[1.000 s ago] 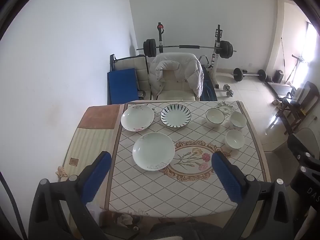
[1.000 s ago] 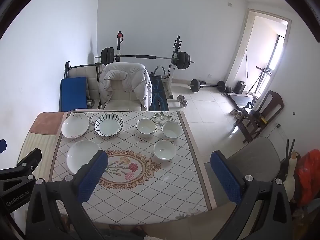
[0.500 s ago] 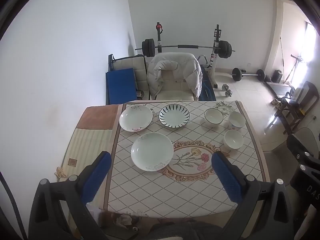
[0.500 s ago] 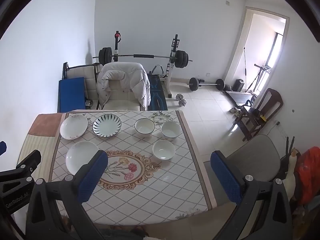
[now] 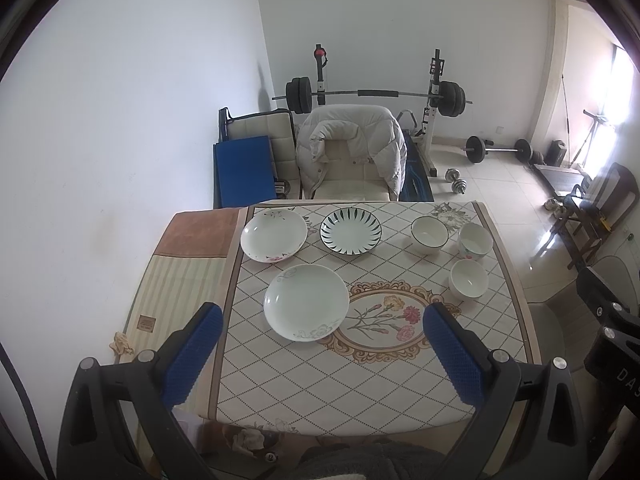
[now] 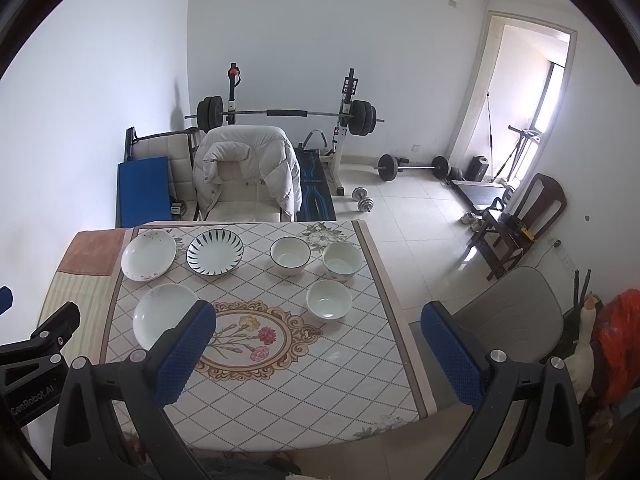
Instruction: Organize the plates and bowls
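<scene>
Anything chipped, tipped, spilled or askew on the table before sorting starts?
Nothing stands out. The three plates and three bowls all sit upright and apart on the tablecloth, with no spill or visible damage. Left gripper and right gripper are open and empty.

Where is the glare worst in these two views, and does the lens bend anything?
Left wrist view: the window at the right edge is blown out, with a bright reflection on the floor tiles. Right wrist view: the doorway glows white and washes out detail there. Both views: fisheye curves the walls and the table edges; corners go black.
</scene>
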